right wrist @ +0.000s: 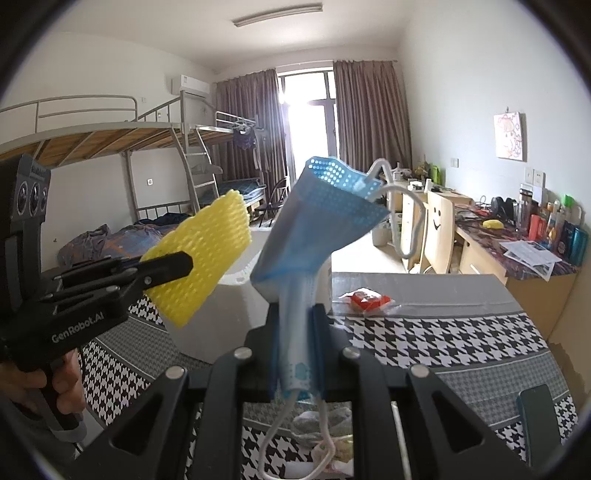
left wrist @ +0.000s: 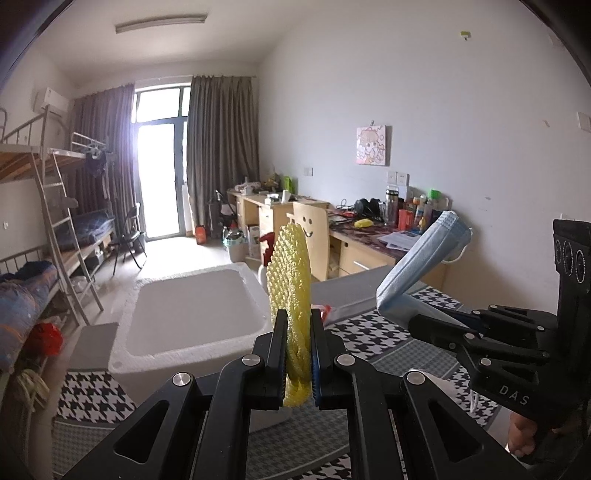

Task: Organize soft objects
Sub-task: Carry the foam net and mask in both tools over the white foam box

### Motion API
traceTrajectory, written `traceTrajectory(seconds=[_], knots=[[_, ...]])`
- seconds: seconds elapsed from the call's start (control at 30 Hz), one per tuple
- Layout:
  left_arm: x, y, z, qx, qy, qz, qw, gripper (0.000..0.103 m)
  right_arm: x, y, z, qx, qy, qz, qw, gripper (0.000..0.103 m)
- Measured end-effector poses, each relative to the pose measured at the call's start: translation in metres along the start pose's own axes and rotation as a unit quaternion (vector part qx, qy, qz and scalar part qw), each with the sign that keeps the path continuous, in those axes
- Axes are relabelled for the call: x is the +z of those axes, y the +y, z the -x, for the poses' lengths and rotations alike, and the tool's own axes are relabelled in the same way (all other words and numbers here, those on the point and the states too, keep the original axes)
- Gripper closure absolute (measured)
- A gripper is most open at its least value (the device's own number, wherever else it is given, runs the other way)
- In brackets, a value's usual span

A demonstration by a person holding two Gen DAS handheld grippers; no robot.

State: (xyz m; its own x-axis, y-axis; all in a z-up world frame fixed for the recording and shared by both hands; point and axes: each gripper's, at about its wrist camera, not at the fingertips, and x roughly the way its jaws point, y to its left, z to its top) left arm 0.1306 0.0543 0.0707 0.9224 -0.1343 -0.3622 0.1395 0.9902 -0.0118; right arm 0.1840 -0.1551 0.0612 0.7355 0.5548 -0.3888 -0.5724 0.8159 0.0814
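Two soft things are being held aloft: foam net (left wrist: 290,280) by left hand-held gripper (left wrist: 298,332), mask (right wrist: 317,236) at three o'clock by right hand-held gripper (right wrist: 295,332), both clamped.

Daylit room, fisheye views, sharp enough.
Far window (left wrist: 159,155) blown out with glare; ceiling lamp (left wrist: 161,23) unlit; edges curved, corners vignetted black.

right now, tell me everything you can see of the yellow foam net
The yellow foam net is a soft, flattened sleeve of open diamond mesh, pale yellow and spongy-looking. The left gripper is shut on its lower part, holding it upright, clear of the houndstooth table, near the white foam box. Nothing else touches it.
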Motion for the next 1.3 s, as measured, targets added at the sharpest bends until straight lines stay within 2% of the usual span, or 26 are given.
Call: traceTrajectory(seconds=[0.73,1.07,1.3], knots=[[0.016,0.011,-0.009,0.039,-0.017,0.004,0.9991,0.092,0.031,-0.003,-0.025,0.013,-0.004,0.000,1.000,0.083],[0.020,0.019,-0.016,0.056,-0.013,0.009,0.9983,0.092,0.044,0.006,-0.035,0.015,0.004,0.015,1.000,0.083],[0.024,0.029,-0.020,0.080,-0.008,0.017,0.9966,0.092,0.050,0.011,-0.046,0.028,0.014,0.015,0.999,0.083]])
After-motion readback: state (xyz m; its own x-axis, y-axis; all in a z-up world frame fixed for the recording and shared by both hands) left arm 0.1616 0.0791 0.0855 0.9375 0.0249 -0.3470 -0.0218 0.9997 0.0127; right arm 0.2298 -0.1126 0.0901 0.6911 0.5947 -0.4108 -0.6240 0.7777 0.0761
